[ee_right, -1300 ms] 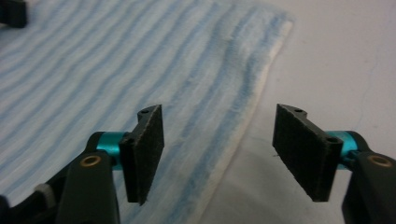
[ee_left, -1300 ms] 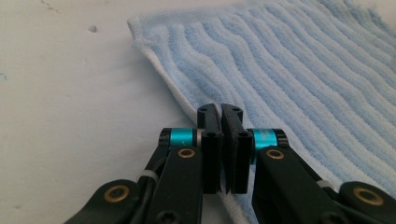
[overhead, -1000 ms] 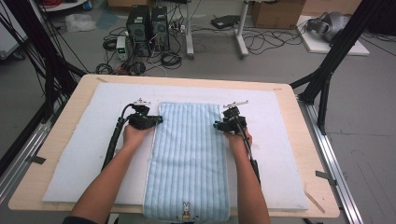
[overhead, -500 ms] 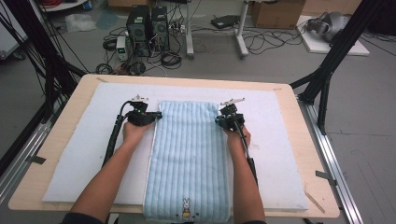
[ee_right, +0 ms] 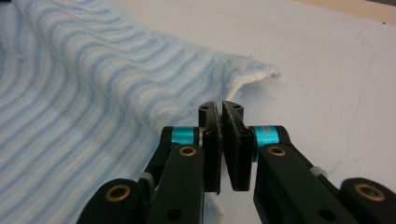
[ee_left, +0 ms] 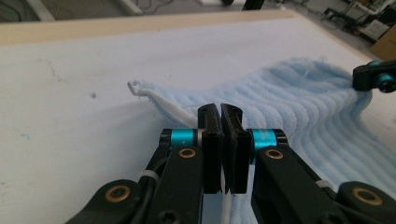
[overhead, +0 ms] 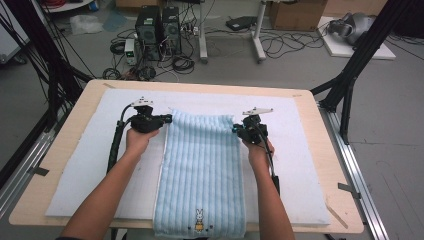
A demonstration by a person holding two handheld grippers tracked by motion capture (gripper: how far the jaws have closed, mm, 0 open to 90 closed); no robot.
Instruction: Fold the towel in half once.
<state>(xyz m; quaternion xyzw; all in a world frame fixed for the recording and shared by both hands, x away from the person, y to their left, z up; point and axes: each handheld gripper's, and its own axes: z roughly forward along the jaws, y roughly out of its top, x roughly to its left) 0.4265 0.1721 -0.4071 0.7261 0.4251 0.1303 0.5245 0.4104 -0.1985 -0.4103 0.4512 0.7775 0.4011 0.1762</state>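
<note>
A light blue striped towel (overhead: pixel 202 170) with a small rabbit motif (overhead: pixel 199 220) lies lengthwise on the white mat (overhead: pixel 90 165). My left gripper (overhead: pixel 167 119) is shut on the towel's far left edge, and my right gripper (overhead: pixel 235 129) is shut on its far right edge. In the left gripper view the black jaws of the left gripper (ee_left: pixel 220 108) are pressed together over the towel's white hem (ee_left: pixel 227 207), with the towel (ee_left: pixel 299 102) rising in folds beyond. In the right gripper view the right gripper (ee_right: pixel 221 106) pinches the towel (ee_right: pixel 93 93) beside its curled corner (ee_right: pixel 261 73).
The mat covers a wooden table (overhead: pixel 330 150); the towel's near end hangs over the front edge. Black frame posts (overhead: pixel 350 75) stand at both sides. Computers (overhead: pixel 157 25), cables and boxes sit on the floor beyond the table.
Both hands have risen a little with the far edge of the towel. That edge, flat a second ago, is now lifted and rumpled between the two grippers.
</note>
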